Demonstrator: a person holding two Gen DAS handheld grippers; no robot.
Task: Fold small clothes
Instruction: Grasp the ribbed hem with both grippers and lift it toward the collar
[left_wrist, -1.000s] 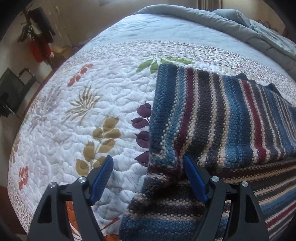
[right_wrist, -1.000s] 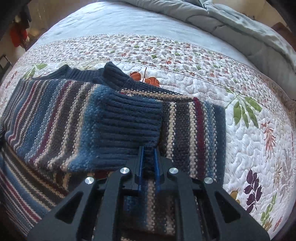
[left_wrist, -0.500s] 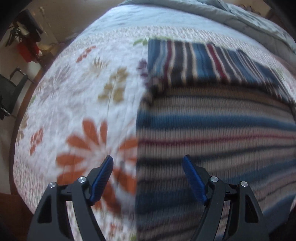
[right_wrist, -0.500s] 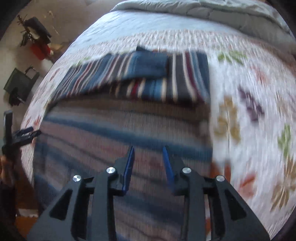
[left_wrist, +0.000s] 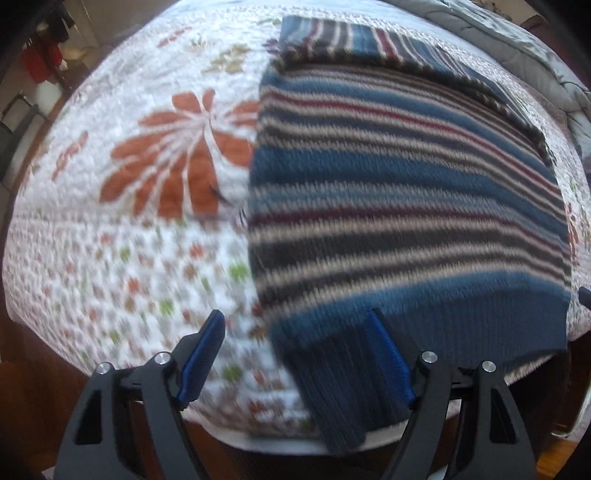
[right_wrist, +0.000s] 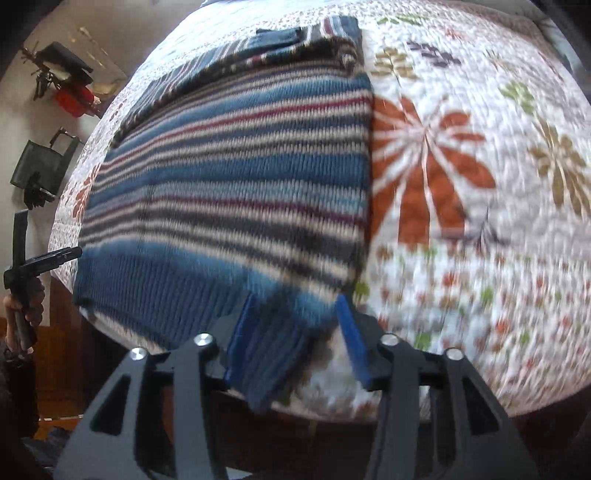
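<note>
Striped blue knitted sweater (left_wrist: 399, 206) hem: I place both spread, empty grippers, left gripper (left_wrist: 295, 354) and right gripper (right_wrist: 295, 332), around its two corners and close evenly.

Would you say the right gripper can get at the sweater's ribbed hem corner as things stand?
Probably yes: the right gripper is open, its fingers either side of the sweater hem corner hanging over the quilt edge, nothing between.

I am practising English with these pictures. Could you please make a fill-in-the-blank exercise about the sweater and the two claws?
1. The striped sweater lies on a floral ____.
2. Both the left claw and the right claw are ____.
3. The big flower printed beside the sweater is ____.

Missing words: quilt; open; orange
</note>
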